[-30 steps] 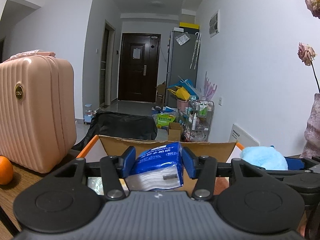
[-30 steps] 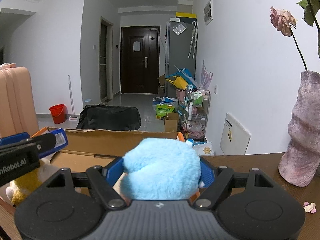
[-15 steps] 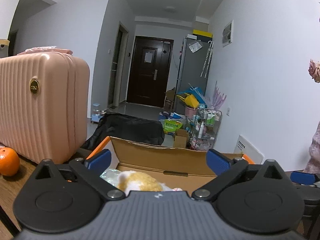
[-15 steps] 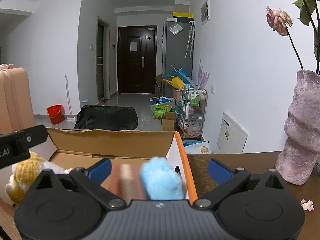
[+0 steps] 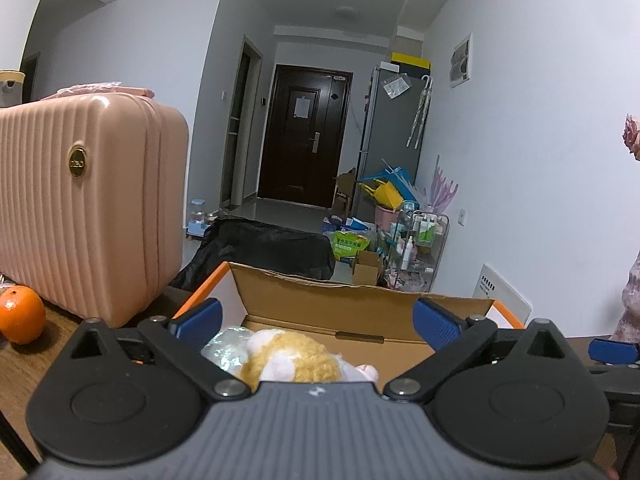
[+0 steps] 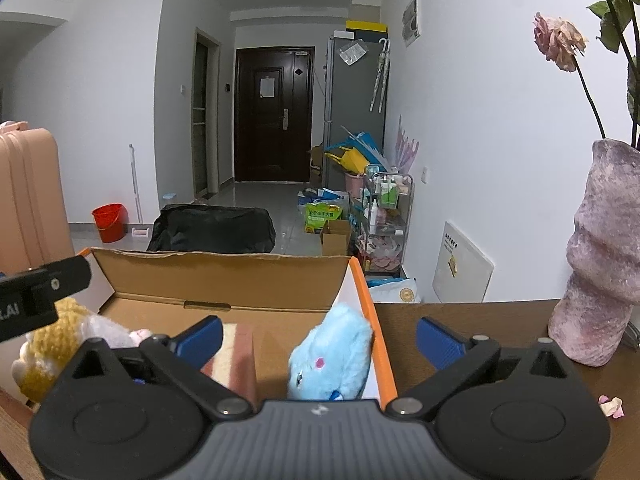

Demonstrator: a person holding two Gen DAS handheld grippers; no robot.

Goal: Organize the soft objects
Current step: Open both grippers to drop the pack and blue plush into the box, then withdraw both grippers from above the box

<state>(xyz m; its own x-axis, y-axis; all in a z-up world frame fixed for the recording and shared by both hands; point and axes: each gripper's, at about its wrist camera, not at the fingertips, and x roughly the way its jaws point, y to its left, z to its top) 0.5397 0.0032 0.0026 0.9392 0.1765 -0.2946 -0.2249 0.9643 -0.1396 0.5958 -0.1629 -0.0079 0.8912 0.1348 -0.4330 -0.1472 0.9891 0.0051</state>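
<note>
An open cardboard box with orange edges stands on the wooden table. Inside it lie a yellow and white plush toy, a clear plastic packet, a pink and cream sponge-like block and a blue plush toy leaning on the right wall. My left gripper hangs open over the box's left part, nothing between its blue pads. My right gripper is open over the right part, the blue plush below it and untouched. The left gripper's side shows at the left edge of the right wrist view.
A pink ribbed suitcase stands on the table left of the box, an orange beside it. A purple vase with a dried rose stands right of the box. Beyond the table edge lie a black bag and hallway clutter.
Both grippers opened wide. The blue tissue pack left the left gripper and is out of sight. The blue plush dropped from the right gripper into the box.
</note>
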